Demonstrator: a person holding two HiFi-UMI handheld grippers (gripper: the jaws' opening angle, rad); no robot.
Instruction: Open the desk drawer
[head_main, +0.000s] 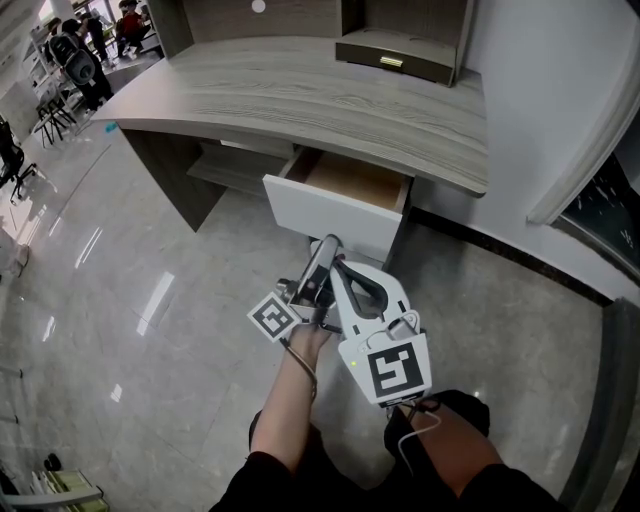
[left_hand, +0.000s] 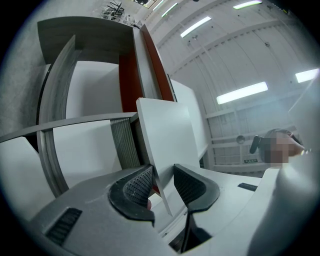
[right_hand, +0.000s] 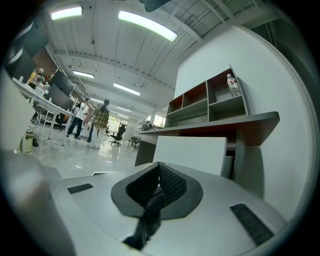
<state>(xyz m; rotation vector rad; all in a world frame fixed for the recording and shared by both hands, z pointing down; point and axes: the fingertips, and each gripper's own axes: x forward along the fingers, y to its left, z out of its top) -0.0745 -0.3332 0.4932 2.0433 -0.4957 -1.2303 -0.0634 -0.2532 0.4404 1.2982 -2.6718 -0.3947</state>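
The drawer (head_main: 352, 180) of the grey wood desk (head_main: 300, 92) stands pulled out, its brown inside showing behind the white drawer front (head_main: 330, 212). My left gripper (head_main: 326, 250) reaches up to the lower edge of that front. In the left gripper view the white drawer front (left_hand: 165, 135) runs down between the two black pads, and the left gripper (left_hand: 162, 187) is shut on it. My right gripper (head_main: 345, 268) hangs just beside the left one, below the drawer, holding nothing. Seen from its own camera, the right gripper (right_hand: 159, 186) is shut and the drawer front (right_hand: 192, 152) lies a short way ahead.
A shelf unit (head_main: 400, 50) stands on the desk's back right, with a bottle (right_hand: 232, 85) in one compartment. A white wall (head_main: 540, 110) closes the right side. Shiny tiled floor (head_main: 120, 300) spreads to the left, where people (head_main: 75, 55) and chairs are far off.
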